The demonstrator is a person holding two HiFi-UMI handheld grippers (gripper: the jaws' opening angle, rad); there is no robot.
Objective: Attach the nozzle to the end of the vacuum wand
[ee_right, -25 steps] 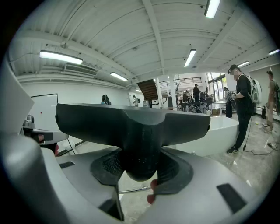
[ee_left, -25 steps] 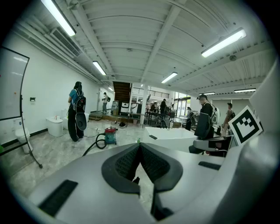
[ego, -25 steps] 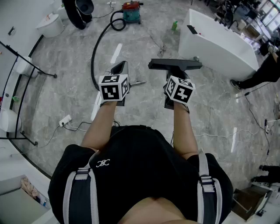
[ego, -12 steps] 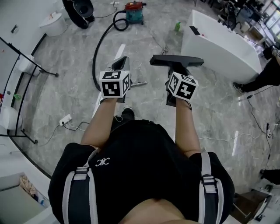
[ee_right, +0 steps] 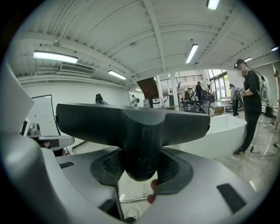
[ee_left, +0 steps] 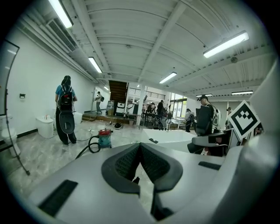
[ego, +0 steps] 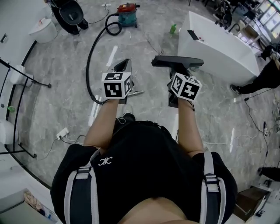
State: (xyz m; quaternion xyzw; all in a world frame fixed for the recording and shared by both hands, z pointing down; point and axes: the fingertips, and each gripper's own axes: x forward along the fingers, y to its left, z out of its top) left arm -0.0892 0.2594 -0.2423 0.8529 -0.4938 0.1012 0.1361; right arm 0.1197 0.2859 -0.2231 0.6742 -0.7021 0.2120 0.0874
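The person has stepped forward since a second ago. Of the two grippers, the left gripper is closed and empty, with one wand tip beside it. The right gripper clamps the single nozzle by its neck. One vacuum stands beyond.

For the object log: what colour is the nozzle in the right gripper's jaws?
Matte black; the nozzle shows best in the right gripper view.

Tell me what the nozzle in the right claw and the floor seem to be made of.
Nozzle: probably moulded plastic, matte dark grey; dull, faintly speckled surface. Floor: looks like polished grey marble or marble-look tile; pale veining, glossy light streaks.
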